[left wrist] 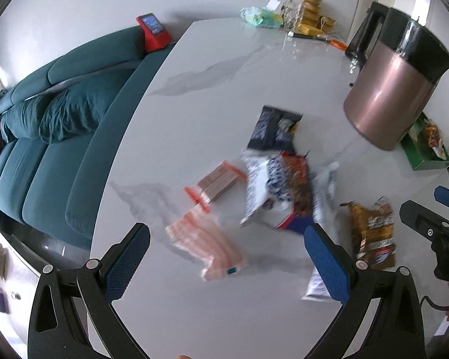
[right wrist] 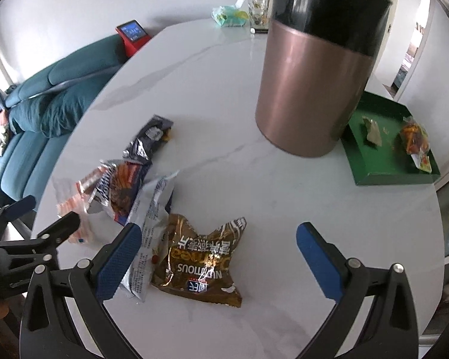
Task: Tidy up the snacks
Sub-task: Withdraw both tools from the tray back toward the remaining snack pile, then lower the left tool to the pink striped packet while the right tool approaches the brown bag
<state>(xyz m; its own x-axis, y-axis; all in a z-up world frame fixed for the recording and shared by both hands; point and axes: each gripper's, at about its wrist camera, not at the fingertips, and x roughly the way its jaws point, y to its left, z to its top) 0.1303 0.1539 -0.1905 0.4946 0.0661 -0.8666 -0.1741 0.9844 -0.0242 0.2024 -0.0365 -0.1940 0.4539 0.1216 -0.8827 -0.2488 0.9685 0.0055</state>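
Note:
Snack packets lie in a loose pile on the white marble table (left wrist: 212, 95). In the left wrist view a pink packet (left wrist: 208, 246) lies between the fingers of my open, empty left gripper (left wrist: 227, 260), with a wafer pack (left wrist: 217, 184), a white and orange bag (left wrist: 277, 190) and a dark packet (left wrist: 274, 128) beyond. In the right wrist view my right gripper (right wrist: 220, 260) is open and empty above a gold oatmeal packet (right wrist: 199, 264), which also shows in the left wrist view (left wrist: 372, 233). A green tray (right wrist: 386, 164) at the right holds two snacks (right wrist: 416, 142).
A tall copper and black canister (right wrist: 311, 68) stands between the pile and the green tray. A teal sofa (left wrist: 45, 137) runs along the table's left edge, with a red device (left wrist: 152, 31) on it. Gold boxes (left wrist: 312, 15) and other packets sit at the table's far end.

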